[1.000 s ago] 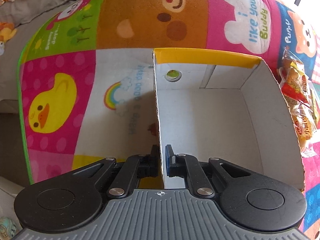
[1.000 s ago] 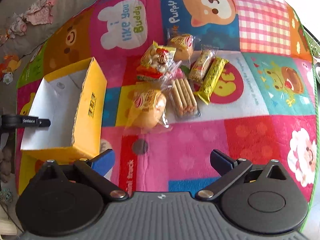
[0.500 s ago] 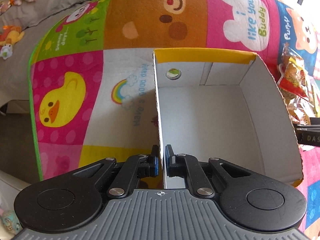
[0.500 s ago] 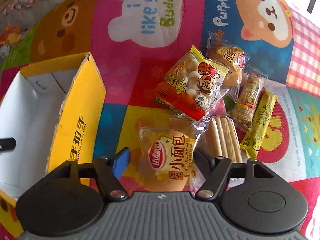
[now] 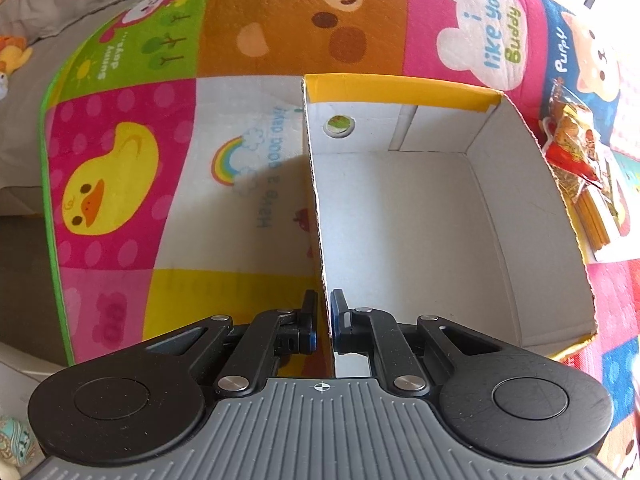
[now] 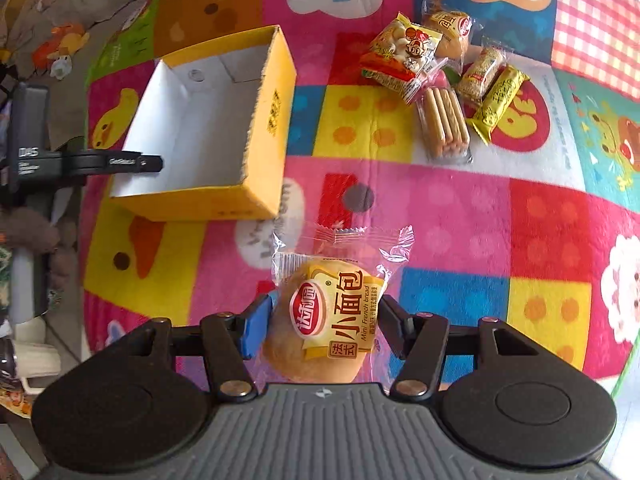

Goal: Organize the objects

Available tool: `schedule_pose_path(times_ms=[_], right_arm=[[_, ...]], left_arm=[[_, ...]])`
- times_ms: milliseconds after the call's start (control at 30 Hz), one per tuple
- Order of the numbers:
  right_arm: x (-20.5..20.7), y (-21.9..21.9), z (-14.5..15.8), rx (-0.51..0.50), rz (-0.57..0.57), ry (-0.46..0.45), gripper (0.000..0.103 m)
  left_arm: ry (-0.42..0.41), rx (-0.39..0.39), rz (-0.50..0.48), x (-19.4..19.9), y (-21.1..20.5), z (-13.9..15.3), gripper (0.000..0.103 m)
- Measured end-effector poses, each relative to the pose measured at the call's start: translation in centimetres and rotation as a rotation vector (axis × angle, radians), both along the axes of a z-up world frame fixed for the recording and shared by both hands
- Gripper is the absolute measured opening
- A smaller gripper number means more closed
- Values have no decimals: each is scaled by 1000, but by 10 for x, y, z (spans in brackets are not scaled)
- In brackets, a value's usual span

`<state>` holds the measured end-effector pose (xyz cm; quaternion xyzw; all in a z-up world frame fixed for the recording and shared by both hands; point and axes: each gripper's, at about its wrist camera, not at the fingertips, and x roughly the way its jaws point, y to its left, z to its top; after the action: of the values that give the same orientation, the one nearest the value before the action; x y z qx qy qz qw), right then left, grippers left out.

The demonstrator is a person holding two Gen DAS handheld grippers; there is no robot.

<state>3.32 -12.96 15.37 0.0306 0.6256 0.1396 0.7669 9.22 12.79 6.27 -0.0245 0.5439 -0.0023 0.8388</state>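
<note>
On the colourful cartoon play mat [image 6: 460, 208], a yellow cardboard box [image 6: 272, 120] is sitting open side up with its white inside showing and nothing in it. The left gripper [image 5: 324, 320] is pinching the box's near left wall — one finger outside, one inside, jaws closed tight on the thin cardboard. From the right wrist view you can see that same left gripper [image 6: 150, 163] reaching in from the left edge and clamping the wall.

The right gripper [image 6: 326, 320] is squeezing a mini French bread packet [image 6: 328, 324], a round bun in clear wrap with a yellow and red label. Its blue-padded finger [image 6: 256, 328] is pressing one side of the bun and the black finger the other, so it's gripping the packet across the middle. The packet is showing in front of the mat's pink and white patches, just near the box's front corner, not inside the box.

The rest of the snacks are lying in a loose pile well off to the right of the box — a yellow-and-red biscuit bag [image 6: 400, 54], a second bun packet [image 6: 452, 32] right behind it, a pack of stick biscuits [image 6: 444, 124], a sesame-looking bar [image 6: 480, 72] and a yellow wrapped bar [image 6: 500, 100]. They're all touching or overlapping each other.
</note>
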Motion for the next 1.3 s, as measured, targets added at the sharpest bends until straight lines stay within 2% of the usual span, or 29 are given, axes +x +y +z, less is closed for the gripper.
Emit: schedule_pose_path(times_ms=[67, 133, 200, 433, 600, 767, 867, 933, 1000, 1033, 1100, 1233, 1300], right_arm=[[-10, 7, 21, 6, -9, 12, 58], [-13, 17, 47, -12, -20, -9, 58], [-10, 27, 72, 14, -46, -40, 58], [17, 68, 150, 30, -99, -230, 58], [43, 100, 178, 82, -121, -367, 58], [47, 110, 180, 48, -76, -401, 70], [44, 91, 173, 23, -78, -372, 70], [43, 69, 163, -17, -70, -333, 70], [42, 42, 148, -32, -55, -288, 70], [46, 30, 137, -63, -60, -236, 70], [56, 9, 122, -71, -90, -178, 70], [82, -20, 95, -83, -160, -170, 70], [96, -30, 79, -74, -189, -152, 70]], left_arm=[[0, -25, 4, 0, 4, 2, 8], [15, -53, 11, 1, 7, 4, 9], [14, -59, -7, 2, 9, 6, 9], [47, -76, -62, 8, 18, 10, 8], [50, -109, -63, 15, 26, 16, 8], [66, -110, -44, 18, 27, 16, 8], [79, -93, -24, 17, 24, 16, 8], [89, -99, 5, 18, 22, 17, 8], [85, -49, -2, 14, 18, 21, 8], [97, -43, 20, 13, 17, 23, 8], [118, -69, 57, 12, 18, 21, 9], [165, -1, 48, 19, 6, 14, 9], [182, -9, 52, 20, 3, 15, 9]])
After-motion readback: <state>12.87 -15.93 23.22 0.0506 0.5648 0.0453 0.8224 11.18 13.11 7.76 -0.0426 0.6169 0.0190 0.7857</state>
